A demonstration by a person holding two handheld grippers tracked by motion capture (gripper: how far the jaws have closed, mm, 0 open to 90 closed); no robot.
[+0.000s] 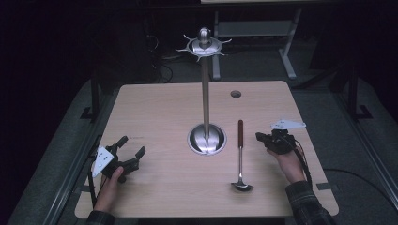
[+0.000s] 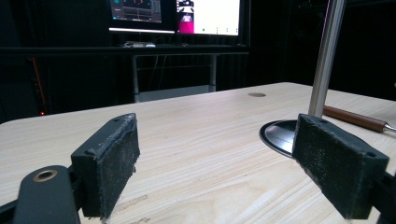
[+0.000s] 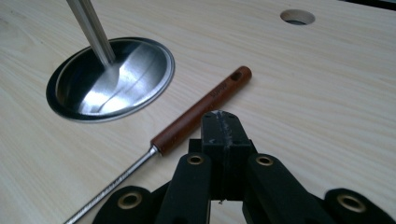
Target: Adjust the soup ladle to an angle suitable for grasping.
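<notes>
My right hand-held gripper (image 3: 221, 122) was clenched empty beside the ladle (image 1: 240, 154); reaching so, I judged it would nudge the handle toward the stand (image 1: 206, 138). My left hand-held gripper (image 1: 131, 147) stood released.

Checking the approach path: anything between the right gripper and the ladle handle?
Nothing: bare tabletop separates the shut right gripper from the ladle's wooden handle, seen in the right gripper view; the high view agrees.

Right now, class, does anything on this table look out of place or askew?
Only the ladle: it lies flat on the table beside the stand, whose top hooks are bare, so it looks unhung. The stand is upright; nothing is spilled or visibly damaged. The right gripper is shut, empty, just beside the ladle's handle.
</notes>
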